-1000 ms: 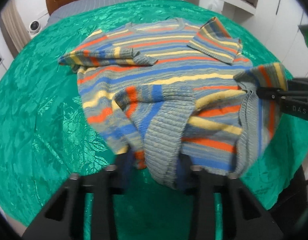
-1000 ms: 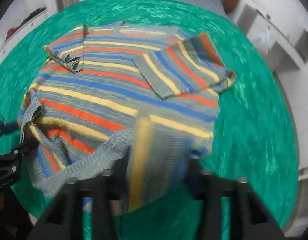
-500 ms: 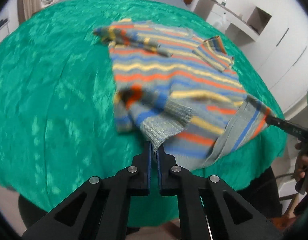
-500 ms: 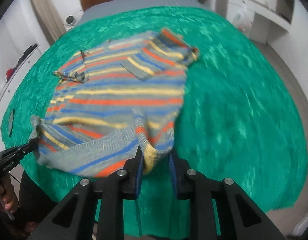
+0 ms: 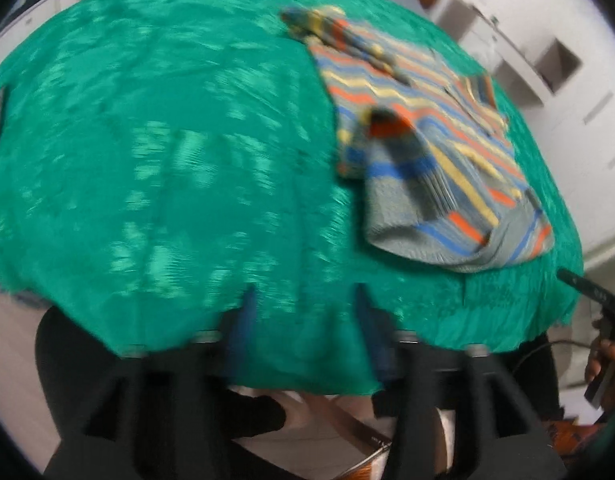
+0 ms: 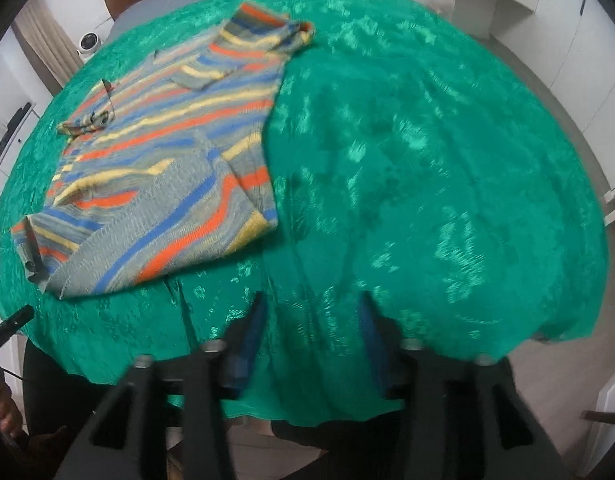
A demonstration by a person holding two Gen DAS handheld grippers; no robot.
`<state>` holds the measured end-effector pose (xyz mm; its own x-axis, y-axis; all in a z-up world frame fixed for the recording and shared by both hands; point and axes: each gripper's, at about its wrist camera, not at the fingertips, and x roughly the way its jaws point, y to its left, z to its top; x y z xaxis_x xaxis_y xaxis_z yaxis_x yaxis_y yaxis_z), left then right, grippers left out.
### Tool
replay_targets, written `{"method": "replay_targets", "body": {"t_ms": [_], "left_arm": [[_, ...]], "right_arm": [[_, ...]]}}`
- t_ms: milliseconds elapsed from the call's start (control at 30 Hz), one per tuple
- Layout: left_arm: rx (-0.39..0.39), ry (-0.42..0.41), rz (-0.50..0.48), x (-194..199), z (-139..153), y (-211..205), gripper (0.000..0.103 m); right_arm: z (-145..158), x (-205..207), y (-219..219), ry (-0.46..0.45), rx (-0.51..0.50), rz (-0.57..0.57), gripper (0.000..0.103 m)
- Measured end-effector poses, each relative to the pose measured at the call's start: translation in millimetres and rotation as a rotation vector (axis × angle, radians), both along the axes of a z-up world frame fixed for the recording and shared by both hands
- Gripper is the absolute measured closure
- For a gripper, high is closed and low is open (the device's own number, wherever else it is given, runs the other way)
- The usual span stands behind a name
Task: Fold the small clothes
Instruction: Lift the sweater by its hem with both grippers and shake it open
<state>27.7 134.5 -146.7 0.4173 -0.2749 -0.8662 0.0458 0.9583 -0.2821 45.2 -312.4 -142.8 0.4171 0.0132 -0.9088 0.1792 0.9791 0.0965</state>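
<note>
Left wrist view: left gripper [image 5: 303, 304] jaws opening, nothing lying between them, hovering over the green bedspread [image 5: 155, 152]; striped sweater [image 5: 435, 152] lying on it, up and to the right.

Right wrist view: right gripper [image 6: 311, 316] jaws opening, gripping nothing; the sweater [image 6: 163, 168] lying on the left, hem folded over.

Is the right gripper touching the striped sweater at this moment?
Apart. In the right wrist view the right gripper, its jaws opening, has only green bedcover between its fingers; the striped sweater lies off to the side with bare cover between.
</note>
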Motion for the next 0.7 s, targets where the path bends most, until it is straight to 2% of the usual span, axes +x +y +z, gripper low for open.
{"method": "replay_targets", "body": {"t_ms": [133, 233, 333, 400, 433, 500, 533, 567, 600, 633, 667, 700], "left_arm": [[-0.037, 0.009, -0.044, 6.8, 2.2, -4.8, 0.038], [-0.028, -0.031, -0.107, 18.5, 6.8, -27.2, 0.032], [0.003, -0.072, -0.132, 39.9, 10.1, -47.2, 0.019], [0.018, -0.061, -0.151, 54.8, 5.0, -60.3, 0.021], [0.036, -0.057, -0.158, 59.5, 2.2, -66.9, 0.024], [0.066, -0.05, -0.168, 62.6, -0.8, -73.9, 0.05], [0.07, -0.042, -0.168, 62.6, -2.3, -74.5, 0.057], [0.058, -0.033, -0.167, 62.5, -3.8, -73.3, 0.075], [0.045, -0.027, -0.165, 62.0, -4.3, -71.2, 0.092], [0.033, -0.02, -0.161, 61.0, -4.7, -68.0, 0.093], [0.02, -0.019, -0.159, 59.4, -3.6, -65.1, 0.093], [0.003, -0.024, -0.157, 56.4, -1.2, -60.5, 0.094]], "right_arm": [[28.3, -4.0, 5.4, -0.077, -0.052, 0.029, 0.038], [44.6, 5.1, 32.5, -0.126, -0.066, 0.14, 0.023], [44.6, 24.2, 63.1, -0.145, -0.128, 0.248, 0.022], [32.3, 49.0, 74.8, -0.128, -0.186, 0.275, 0.021], [26.4, 58.4, 75.1, -0.122, -0.197, 0.273, 0.021], [9.1, 82.0, 74.3, -0.086, -0.197, 0.273, 0.022], [-0.2, 92.1, 72.4, -0.063, -0.202, 0.272, 0.022], [-7.6, 98.5, 69.3, -0.037, -0.203, 0.272, 0.024], [-11.6, 100.4, 65.6, -0.02, -0.187, 0.275, 0.041], [-14.3, 100.7, 60.9, -0.007, -0.136, 0.276, 0.055], [-14.1, 99.9, 58.3, -0.002, -0.116, 0.269, 0.079], [-9.8, 95.6, 56.0, -0.005, -0.124, 0.255, 0.089]]}}
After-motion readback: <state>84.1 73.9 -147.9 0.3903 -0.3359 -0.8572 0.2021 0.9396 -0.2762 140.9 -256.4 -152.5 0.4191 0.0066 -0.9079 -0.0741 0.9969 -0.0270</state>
